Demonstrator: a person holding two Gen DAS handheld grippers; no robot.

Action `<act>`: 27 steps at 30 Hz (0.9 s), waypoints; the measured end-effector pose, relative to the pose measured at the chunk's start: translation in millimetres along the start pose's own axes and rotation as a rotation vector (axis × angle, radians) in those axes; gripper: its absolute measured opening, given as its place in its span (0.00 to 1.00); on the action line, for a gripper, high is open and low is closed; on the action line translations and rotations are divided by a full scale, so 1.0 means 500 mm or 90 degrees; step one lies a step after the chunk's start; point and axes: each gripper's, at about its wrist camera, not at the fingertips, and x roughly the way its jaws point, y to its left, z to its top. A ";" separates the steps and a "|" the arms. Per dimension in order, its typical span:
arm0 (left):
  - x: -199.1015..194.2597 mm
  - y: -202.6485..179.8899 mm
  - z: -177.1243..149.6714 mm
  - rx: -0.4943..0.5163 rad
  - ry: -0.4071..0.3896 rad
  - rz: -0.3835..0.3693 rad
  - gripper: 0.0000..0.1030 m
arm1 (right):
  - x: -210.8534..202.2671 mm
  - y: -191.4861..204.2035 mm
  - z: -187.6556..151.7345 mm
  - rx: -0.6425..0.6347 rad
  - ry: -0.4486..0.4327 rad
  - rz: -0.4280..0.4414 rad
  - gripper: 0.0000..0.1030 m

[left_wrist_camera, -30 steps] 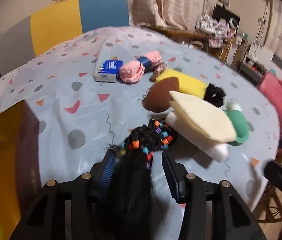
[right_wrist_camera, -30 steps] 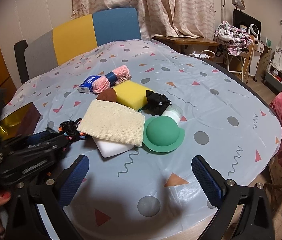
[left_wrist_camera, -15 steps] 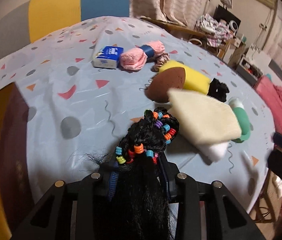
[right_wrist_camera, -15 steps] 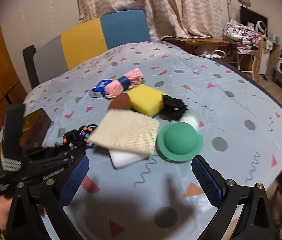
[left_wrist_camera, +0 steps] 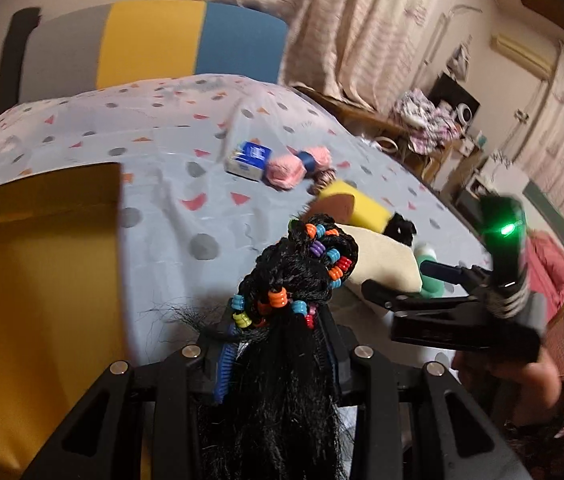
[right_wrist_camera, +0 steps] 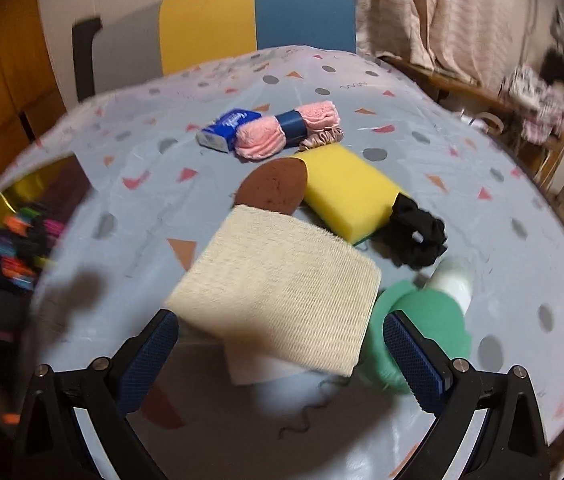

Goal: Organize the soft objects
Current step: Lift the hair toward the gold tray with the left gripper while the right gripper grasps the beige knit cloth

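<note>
The left gripper (left_wrist_camera: pixel 278 344) is clenched on a black braided hairpiece (left_wrist_camera: pixel 294 280) strung with coloured beads; the loose black hair falls back over the gripper body and the braided, beaded end sticks out past the blue pads, lifted off the tablecloth (left_wrist_camera: pixel 162 184). Just to its left lies a gold tray (left_wrist_camera: pixel 42 248) at the near left edge of the table. The right gripper (right_wrist_camera: pixel 282 344) is spread wide and grips nothing; its two blue pads straddle the near end of a cream woven scrubbing pad (right_wrist_camera: pixel 278 284), one pad on each side and apart from it. That pad lies on top of a white sponge (right_wrist_camera: pixel 250 372), near the middle of the table toward the near edge. Beside the pad on the right sits a green hat-shaped sponge (right_wrist_camera: pixel 430 324), with a white rounded object (right_wrist_camera: pixel 454 280) just behind it, too blurred to name. Farther out, a yellow sponge (right_wrist_camera: pixel 346 188) lies tilted with a brown oval sponge (right_wrist_camera: pixel 272 190) touching its left end and a black scrunchie (right_wrist_camera: pixel 414 236) at its right end. Beyond these, toward the far edge, a rolled pink towel with a blue band (right_wrist_camera: pixel 286 130) lies beside a blue tissue pack (right_wrist_camera: pixel 226 128), and a small pinkish-beige scrunchie (right_wrist_camera: pixel 322 138) rests against the towel. A chair with grey, yellow and blue panels (right_wrist_camera: pixel 242 20) stands behind the table.
</note>
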 end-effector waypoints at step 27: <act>-0.147 0.314 0.032 -0.210 -0.073 0.112 0.34 | 0.019 -0.037 0.015 0.110 -0.007 0.112 0.33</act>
